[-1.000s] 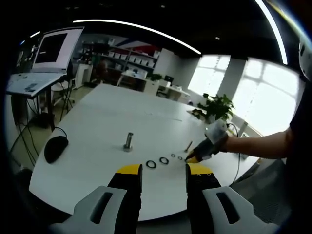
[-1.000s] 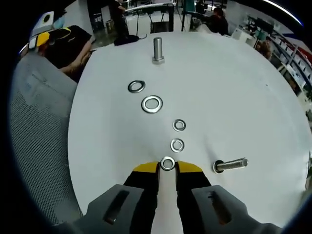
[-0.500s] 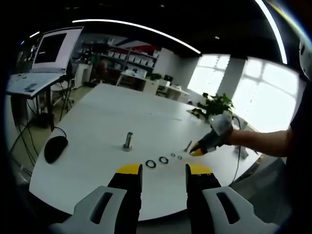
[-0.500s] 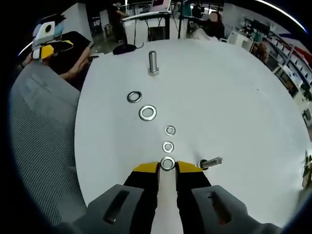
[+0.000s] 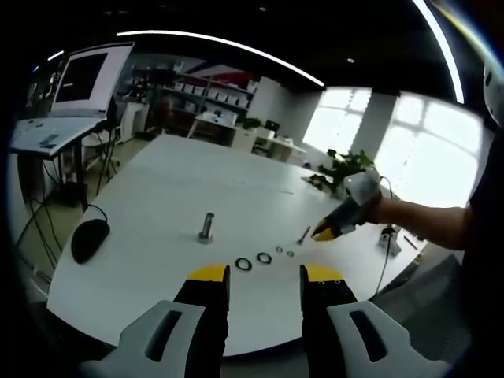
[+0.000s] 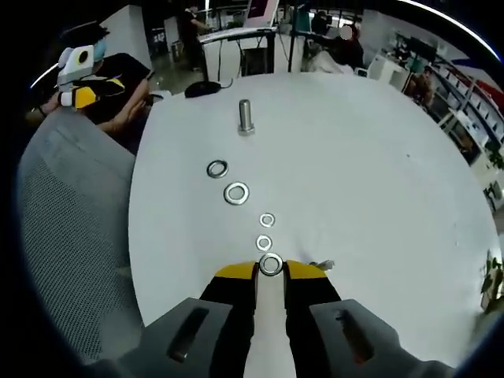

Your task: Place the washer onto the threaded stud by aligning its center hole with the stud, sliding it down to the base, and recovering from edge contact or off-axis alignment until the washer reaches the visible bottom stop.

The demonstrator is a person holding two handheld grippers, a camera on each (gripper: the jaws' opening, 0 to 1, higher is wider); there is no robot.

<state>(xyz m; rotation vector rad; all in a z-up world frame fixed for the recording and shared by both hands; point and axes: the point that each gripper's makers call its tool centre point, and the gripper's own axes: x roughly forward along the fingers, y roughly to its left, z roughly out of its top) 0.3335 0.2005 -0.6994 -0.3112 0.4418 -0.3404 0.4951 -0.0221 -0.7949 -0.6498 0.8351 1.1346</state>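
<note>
Lifted clear of the white round bench (image 6: 378,181) since a second earlier: small silver steel washer (image 6: 271,264) pinched between right gripper (image 6: 270,271) fingers, well short of upright threaded steel stud (image 6: 245,116). Left gripper (image 5: 264,274) parted, empty, hovering. Carry and alignment remained.

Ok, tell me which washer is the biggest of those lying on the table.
The large washer, second from the upright stud; it is clearly wider than the dark washer beside it and the two small washers nearer the right gripper.

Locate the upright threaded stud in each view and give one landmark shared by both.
Left gripper view: the upright stud stands left of centre on the white table, beyond the washers.
Right gripper view: the stud stands near the top, centre.
Shared landmark: the largest washer.
</note>
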